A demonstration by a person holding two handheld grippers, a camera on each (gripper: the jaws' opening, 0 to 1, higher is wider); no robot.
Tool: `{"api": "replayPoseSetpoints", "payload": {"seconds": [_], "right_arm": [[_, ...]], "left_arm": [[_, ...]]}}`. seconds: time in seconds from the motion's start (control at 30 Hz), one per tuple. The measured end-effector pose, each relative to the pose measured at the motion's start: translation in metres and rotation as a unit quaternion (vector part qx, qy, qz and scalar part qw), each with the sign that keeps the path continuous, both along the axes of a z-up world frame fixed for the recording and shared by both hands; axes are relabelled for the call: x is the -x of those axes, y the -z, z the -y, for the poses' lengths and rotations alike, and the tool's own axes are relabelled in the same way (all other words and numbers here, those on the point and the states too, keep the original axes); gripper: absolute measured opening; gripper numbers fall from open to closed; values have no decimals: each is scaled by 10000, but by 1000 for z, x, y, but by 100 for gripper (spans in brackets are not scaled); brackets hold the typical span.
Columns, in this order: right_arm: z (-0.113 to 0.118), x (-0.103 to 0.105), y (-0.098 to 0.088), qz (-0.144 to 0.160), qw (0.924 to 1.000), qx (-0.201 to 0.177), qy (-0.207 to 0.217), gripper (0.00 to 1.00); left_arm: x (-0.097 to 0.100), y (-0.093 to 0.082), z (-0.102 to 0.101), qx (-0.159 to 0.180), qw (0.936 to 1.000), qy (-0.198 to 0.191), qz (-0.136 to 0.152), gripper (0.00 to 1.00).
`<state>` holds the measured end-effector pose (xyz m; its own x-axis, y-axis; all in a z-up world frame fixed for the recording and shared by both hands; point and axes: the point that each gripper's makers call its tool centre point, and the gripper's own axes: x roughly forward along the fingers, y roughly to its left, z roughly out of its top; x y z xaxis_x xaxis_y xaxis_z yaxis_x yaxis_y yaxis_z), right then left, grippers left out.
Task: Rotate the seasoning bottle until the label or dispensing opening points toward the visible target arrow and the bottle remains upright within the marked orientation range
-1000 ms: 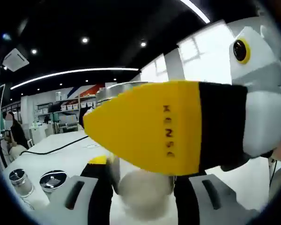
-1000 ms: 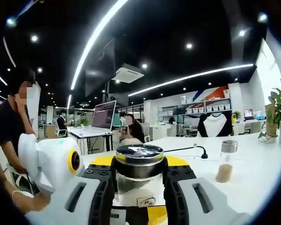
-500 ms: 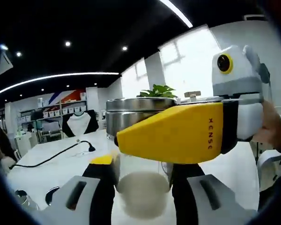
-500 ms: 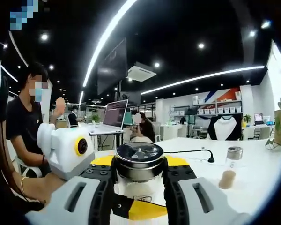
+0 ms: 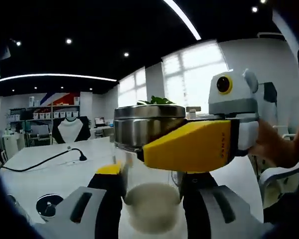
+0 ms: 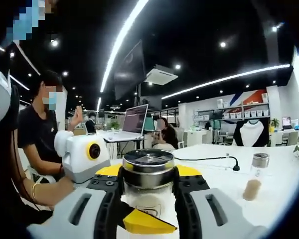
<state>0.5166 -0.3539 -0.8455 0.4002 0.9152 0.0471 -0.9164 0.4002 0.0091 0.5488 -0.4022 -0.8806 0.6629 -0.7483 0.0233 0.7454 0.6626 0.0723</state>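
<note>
We hold the clear glass seasoning bottle with a steel cap (image 6: pixel 148 175) upright over the white desk (image 6: pixel 269 199), left claw (image 5: pixel 150 196) and right claw (image 6: pixel 148 199) both clamped on it. We judge the turning underway; no arrow shows, so next we twist gently, keeping it vertical.

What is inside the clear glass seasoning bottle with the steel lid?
Pale powder fills the bottom of the clear glass seasoning bottle; the yellow right claw covers its upper part.
</note>
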Motion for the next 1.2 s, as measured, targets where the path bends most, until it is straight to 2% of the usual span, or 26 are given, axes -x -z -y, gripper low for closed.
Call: {"api": "replayPoseSetpoints", "payload": {"seconds": [0.13, 0.17, 0.2, 0.27, 0.47, 0.57, 0.67, 0.7, 0.73, 0.77, 0.8, 1.03, 1.2], "right_arm": [[3, 3, 5, -48, 9998, 62, -202, 40], [2, 9, 13, 19, 9984, 314, -474, 40], [3, 10, 14, 66, 9978, 372, -536, 41], [5, 10, 11, -9, 9981, 216, -584, 42], [9, 16, 5, 138, 9968, 169, -764, 40], [10, 20, -4, 135, 9955, -4, -942, 40], [9, 20, -1, 225, 9951, 172, -948, 37], [8, 21, -1, 171, 9947, 148, -1002, 37], [8, 21, -1, 113, 9949, 121, -993, 37], [9, 19, 1, -132, 9956, 57, -926, 37], [9, 17, 2, -206, 9960, 28, -864, 37], [4, 20, 7, 23, 9973, 218, -707, 36], [1, 16, 15, 90, 9977, 484, -459, 36]], "left_arm": [[5, 0, 4, 109, 9997, 203, -10, 48], [7, -1, 6, 116, 9995, 295, 17, 48], [9, -1, 7, 86, 9992, 375, 52, 48], [11, -2, 8, 77, 9991, 403, 88, 48], [15, 1, 13, 67, 9983, 585, 36, 48], [17, 4, 14, 17, 9980, 634, 13, 48], [18, 4, 15, 24, 9977, 680, 18, 48], [20, 6, 15, -3, 9972, 748, 0, 48], [20, 5, 15, 12, 9973, 738, -2, 48], [20, 7, 14, 17, 9970, 770, -42, 48], [20, 7, 13, 37, 9969, 780, -62, 48], [21, 13, 12, -108, 9965, 820, -98, 48], [17, 24, 10, -357, 9971, 622, -252, 49]]}}
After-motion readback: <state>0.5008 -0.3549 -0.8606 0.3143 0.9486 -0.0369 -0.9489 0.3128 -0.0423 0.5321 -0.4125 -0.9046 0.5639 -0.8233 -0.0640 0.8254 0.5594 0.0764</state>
